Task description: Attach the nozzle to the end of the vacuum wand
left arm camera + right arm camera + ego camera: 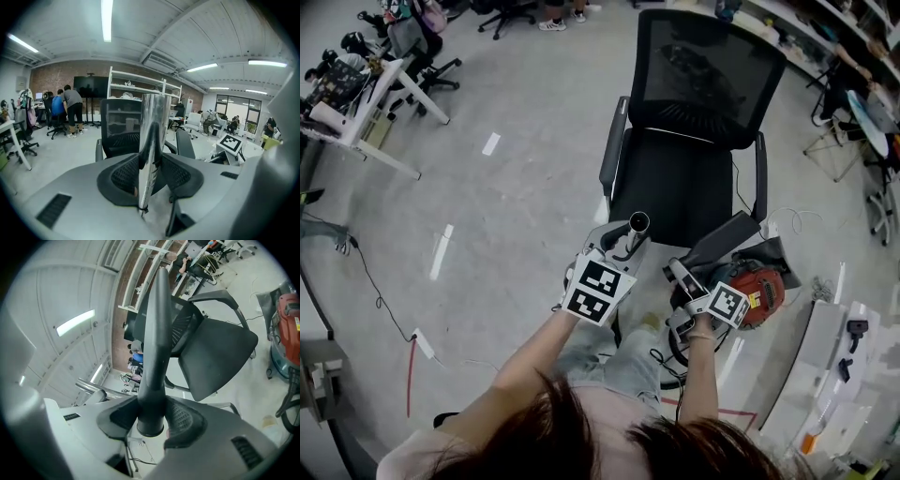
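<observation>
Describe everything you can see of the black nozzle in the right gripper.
The nozzle is a long, matte black piece, plastic by its look. One end is a round open collar; the other narrows to a slim tip. The right gripper clamps it near the collar, tip pointing away.

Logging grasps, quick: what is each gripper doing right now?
Left gripper: shut on the metal wand.
Right gripper: shut on the black nozzle.

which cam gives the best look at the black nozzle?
Right gripper view: the nozzle fills the centre, clamped between the right gripper's jaws, round end nearest the camera. Head view shows it small and dark beyond that gripper. Left gripper view is filled by the wand; I can't pick out the nozzle there.
</observation>
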The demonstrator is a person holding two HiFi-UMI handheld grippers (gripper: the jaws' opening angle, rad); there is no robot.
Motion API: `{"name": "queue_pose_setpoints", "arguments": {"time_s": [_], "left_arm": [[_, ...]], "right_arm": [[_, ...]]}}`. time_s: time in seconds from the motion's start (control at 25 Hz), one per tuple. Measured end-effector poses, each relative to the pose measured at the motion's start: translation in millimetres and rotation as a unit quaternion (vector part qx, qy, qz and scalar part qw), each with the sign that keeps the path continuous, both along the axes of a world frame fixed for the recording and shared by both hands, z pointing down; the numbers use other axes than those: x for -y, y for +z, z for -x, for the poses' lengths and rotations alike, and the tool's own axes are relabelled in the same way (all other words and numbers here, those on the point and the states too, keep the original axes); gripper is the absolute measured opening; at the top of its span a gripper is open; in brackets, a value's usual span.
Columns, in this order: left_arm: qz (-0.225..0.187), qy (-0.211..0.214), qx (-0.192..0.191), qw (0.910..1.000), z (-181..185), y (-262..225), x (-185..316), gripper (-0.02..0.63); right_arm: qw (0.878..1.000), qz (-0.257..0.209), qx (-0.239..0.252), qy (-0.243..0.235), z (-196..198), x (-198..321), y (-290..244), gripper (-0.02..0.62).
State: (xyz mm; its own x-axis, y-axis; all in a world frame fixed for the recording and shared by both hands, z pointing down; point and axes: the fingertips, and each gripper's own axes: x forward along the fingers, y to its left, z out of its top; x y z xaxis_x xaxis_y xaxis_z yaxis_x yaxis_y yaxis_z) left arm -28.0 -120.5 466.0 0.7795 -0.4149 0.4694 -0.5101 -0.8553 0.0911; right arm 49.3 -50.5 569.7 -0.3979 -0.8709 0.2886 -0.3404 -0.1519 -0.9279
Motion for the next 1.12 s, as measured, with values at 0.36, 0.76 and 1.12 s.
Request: {"name": "queue_pose_setpoints", "arguments": {"time_s": [0.36,0.76,1.12], "left_arm": [[-0.01,-0.022,0.009,0.9997,-9.3,-6.7,-21.7,0.152],[-0.01,-0.052,0.015,0.9985,-32.7,-0.4,-46.4,0.15],[-0.022,-0.059,0.02,0.9978,-43.5,-2.4,-55.9,0.149]], "right_arm": [[0.998,-0.058,0.028,-0.028,-18.9,-13.4,-62.0,0.189],[0.994,-0.081,0.052,-0.049,-42.9,-30.1,-94.7,0.189],[0.99,-0.108,0.049,-0.075,-49.6,-30.3,-127.9,0.189]]}}
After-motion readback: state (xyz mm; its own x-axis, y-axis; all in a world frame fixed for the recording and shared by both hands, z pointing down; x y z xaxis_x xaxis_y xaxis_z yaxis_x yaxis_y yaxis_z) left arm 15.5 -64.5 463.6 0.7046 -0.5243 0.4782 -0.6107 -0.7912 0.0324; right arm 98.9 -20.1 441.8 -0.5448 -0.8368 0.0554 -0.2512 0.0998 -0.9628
